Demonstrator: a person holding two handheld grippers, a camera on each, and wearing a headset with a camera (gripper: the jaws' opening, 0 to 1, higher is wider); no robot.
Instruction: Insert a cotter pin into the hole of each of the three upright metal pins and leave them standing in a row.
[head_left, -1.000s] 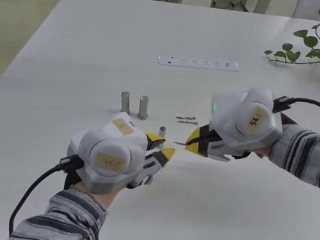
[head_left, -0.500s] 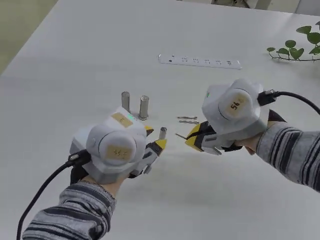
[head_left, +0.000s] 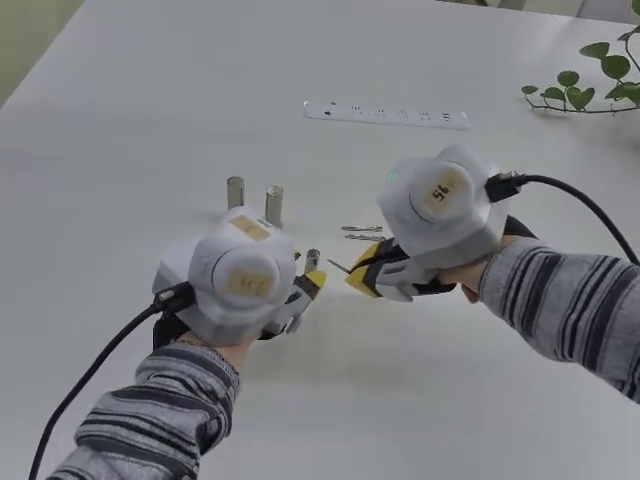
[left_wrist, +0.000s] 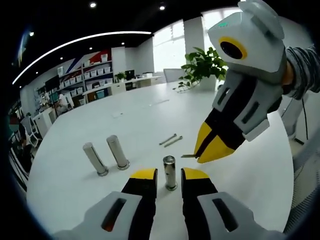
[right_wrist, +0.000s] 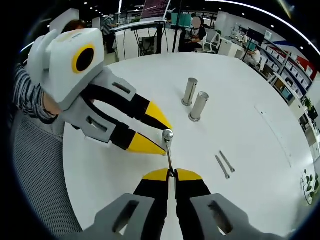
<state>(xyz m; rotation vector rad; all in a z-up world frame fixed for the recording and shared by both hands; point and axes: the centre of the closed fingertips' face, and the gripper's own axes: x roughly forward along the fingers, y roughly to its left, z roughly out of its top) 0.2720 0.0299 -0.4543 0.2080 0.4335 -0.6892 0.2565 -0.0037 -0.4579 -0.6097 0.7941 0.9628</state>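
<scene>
Cotter pin: in the head view, held at centre frame in the closed tips of the right gripper, pointing left toward a small upright metal pin. That metal pin stood on the white table, just at the yellow tips of the left gripper. Two further metal pins stood upright side by side, up and left of it. Two loose cotter pins lay flat, just above the right gripper. A power strip lay toward the top of the frame, and a leafy plant sat at the upper right.

Left gripper view: the left gripper had its jaws narrowly apart at lower centre. The metal pin stood between them, with a slim gap on each side. The right gripper entered from the upper right, and its cotter pin reached toward the metal pin without visibly touching it. The two further metal pins stood at left centre. The two loose cotter pins lay behind.

Right gripper view: the right gripper was clamped on the cotter pin, which ran straight up to the metal pin at centre. Whether it entered the hole could not be told. The left gripper came from the upper left, its tips either side of that metal pin. The two further metal pins stood at upper centre, and the two loose cotter pins lay at right.
</scene>
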